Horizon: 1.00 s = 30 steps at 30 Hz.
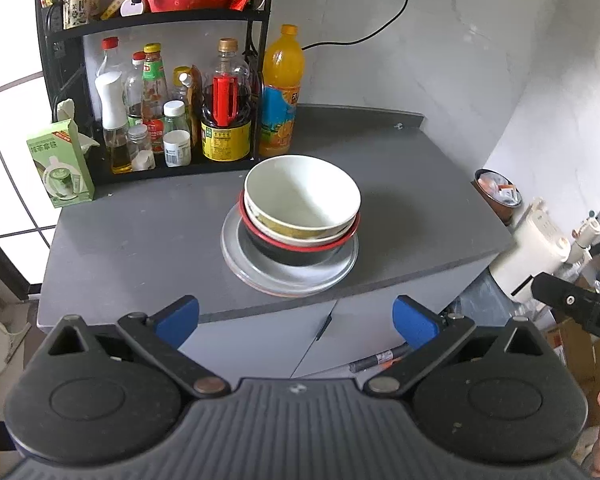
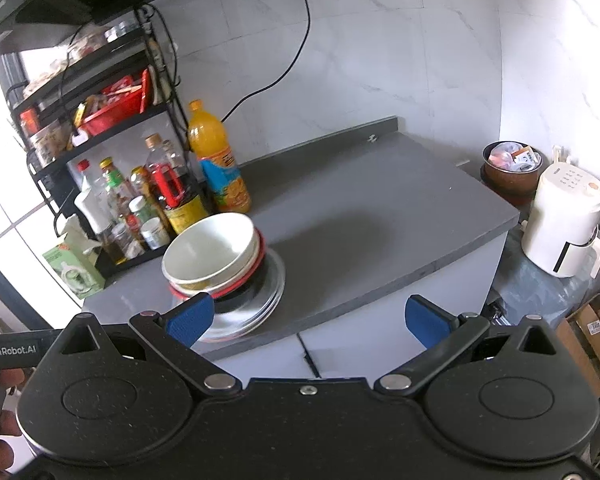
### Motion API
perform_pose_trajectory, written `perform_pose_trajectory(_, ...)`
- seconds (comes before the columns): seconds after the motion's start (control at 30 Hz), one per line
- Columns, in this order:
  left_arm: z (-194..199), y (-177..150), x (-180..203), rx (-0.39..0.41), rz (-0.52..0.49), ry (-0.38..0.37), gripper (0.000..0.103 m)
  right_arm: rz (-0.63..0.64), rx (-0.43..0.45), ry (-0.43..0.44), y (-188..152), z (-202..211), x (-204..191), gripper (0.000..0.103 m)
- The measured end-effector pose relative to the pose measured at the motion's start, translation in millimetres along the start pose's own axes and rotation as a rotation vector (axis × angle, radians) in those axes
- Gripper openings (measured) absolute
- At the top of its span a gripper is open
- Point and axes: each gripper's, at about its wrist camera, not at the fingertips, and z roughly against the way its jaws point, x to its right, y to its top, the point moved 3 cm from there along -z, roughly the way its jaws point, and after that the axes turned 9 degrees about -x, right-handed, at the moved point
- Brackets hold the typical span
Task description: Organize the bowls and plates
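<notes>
While both grippers hung off the front edge of the counter [image 1: 140, 240], the crockery stood in one pile near that edge, in front of the bottle rack [image 1: 156, 92]. A white bowl [image 1: 300, 196] sat nested in a second bowl, inside a red-rimmed black bowl [image 1: 300, 250], all on stacked plates [image 1: 236, 248]. The left gripper [image 1: 296, 322] had its jaws spread wide on nothing; the right gripper [image 2: 310, 318] likewise gaped empty. Stacking looked essentially done; at most, squaring the slightly offset bowls or moving the pile remained.
</notes>
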Motion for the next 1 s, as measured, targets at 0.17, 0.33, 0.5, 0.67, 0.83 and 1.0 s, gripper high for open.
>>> perform_pose_trajectory(0.17, 13, -12, -17, 0.004, -0.026, -0.017, 0.102, -0.017, 0.006, -0.007, -14, 10, -19, 0.103)
perform_pose_trajectory(0.33, 24, -21, -35, 0.011, -0.032, -0.007, 0.102, -0.001, 0.012, -0.030, -24, 16, -34, 0.103)
perform_pose_trajectory(0.5, 31, -27, -51, 0.007, -0.050, -0.001, 0.102, 0.015, 0.018, -0.029, -30, 24, -46, 0.103)
perform_pose_trajectory(0.67, 37, -30, -60, 0.016, -0.069, 0.002, 0.102, 0.025, 0.013, -0.028, -35, 27, -53, 0.103)
perform_pose_trajectory(0.83, 37, -33, -67, 0.003, -0.066, 0.006, 0.102, 0.028, 0.012, -0.024, -37, 29, -56, 0.103)
perform_pose_trajectory(1.0, 36, -35, -71, -0.007, -0.060, 0.003, 0.102, 0.037, 0.015, -0.025, -37, 30, -56, 0.103)
